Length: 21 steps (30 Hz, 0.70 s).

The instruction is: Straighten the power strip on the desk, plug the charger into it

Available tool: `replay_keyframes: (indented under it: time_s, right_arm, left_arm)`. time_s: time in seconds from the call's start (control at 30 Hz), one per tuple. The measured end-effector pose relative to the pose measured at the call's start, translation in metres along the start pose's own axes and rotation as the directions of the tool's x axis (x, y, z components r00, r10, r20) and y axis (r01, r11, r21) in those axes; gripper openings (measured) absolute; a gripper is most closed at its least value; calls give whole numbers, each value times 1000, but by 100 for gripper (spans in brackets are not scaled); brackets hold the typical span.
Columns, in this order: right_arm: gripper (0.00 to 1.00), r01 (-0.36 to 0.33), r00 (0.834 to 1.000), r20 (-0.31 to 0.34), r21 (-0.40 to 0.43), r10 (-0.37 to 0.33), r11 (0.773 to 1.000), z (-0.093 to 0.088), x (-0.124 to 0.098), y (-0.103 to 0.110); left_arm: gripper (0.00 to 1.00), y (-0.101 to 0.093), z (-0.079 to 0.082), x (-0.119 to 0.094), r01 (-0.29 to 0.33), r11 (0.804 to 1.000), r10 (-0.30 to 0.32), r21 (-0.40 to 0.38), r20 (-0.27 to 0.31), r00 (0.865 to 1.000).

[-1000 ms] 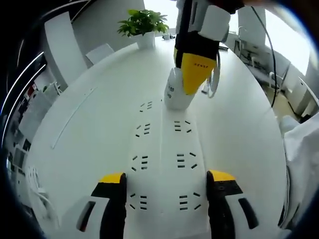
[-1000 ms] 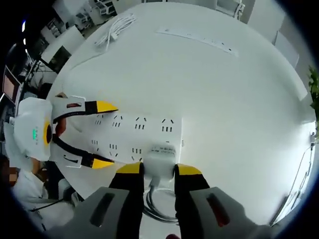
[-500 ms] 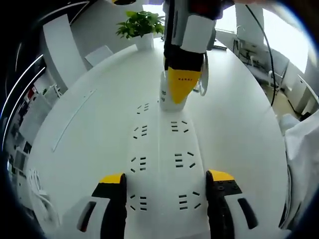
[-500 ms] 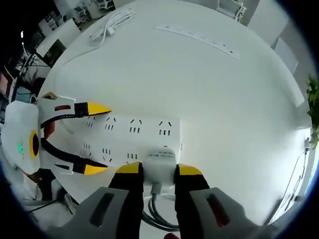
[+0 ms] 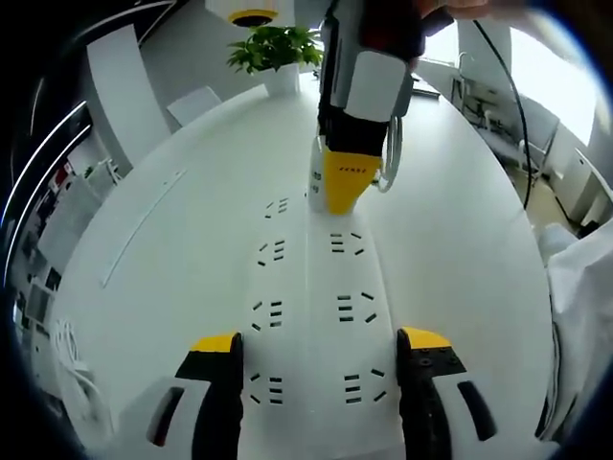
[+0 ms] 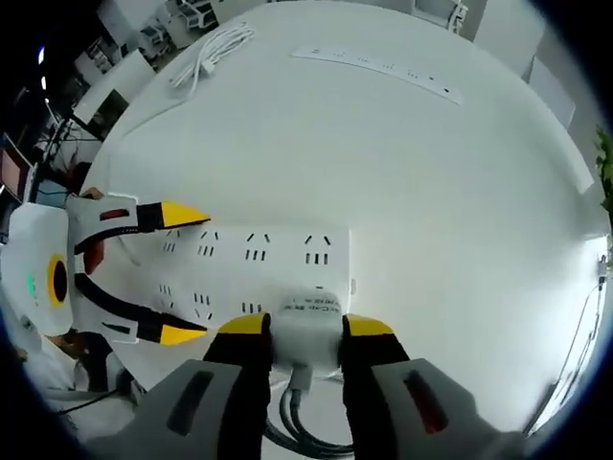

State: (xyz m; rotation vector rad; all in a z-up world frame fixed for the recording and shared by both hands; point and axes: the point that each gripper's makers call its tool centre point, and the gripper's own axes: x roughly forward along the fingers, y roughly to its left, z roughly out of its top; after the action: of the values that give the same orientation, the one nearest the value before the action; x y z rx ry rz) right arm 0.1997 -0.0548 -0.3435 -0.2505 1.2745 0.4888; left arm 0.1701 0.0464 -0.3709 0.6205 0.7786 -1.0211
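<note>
- The right gripper (image 6: 305, 327) has its two jaws pressed on the sides of the white charger (image 6: 306, 316), so it is squeezing the charger tight. In the left gripper view you can see this same gripper coming down from above.
- The charger sits on the far end of the power strip (image 5: 311, 316), at the last row of holes. I cannot tell if its pins are all the way in.
- The left gripper (image 5: 321, 342) has its jaws on both sides of the near end of the power strip, touching or almost touching it. It seems to be holding the strip so it does not move, but I cannot tell how hard it grips.
- The power strip lies flat on the white desk (image 6: 460, 192). It looks straight already.
- What could go wrong: if the charger leans a bit, the pins may miss the holes and not go in.
- If the push is too hard or goes sideways, the strip may slide or turn, since the desk looks smooth.
- The charger's cord (image 6: 297, 422) hangs in loops just behind the jaws. It may tug the charger crooked.
- If the jaws let go too soon, the charger may tip over or pop out.
</note>
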Motion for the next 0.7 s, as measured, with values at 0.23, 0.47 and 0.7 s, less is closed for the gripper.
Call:
replay_keyframes:
  time_s: [0.23,0.47,0.7]
  right_arm:
    - [30,-32,999,18,-117,34,993,-9,-2,6]
    - [38,-44,996,67,-223,61,974,-1,-3,13]
    - [39,-25,995,82,-311,53,950,-1,-3,13]
  left_arm:
    - [66,-1,0,0,1,1000,-1,-7,4,1000]
    - [66,0,0,1,3,1000,-3,-11,4,1000]
    - [67,1,0,1,9,1000,-9,-15,9,1000]
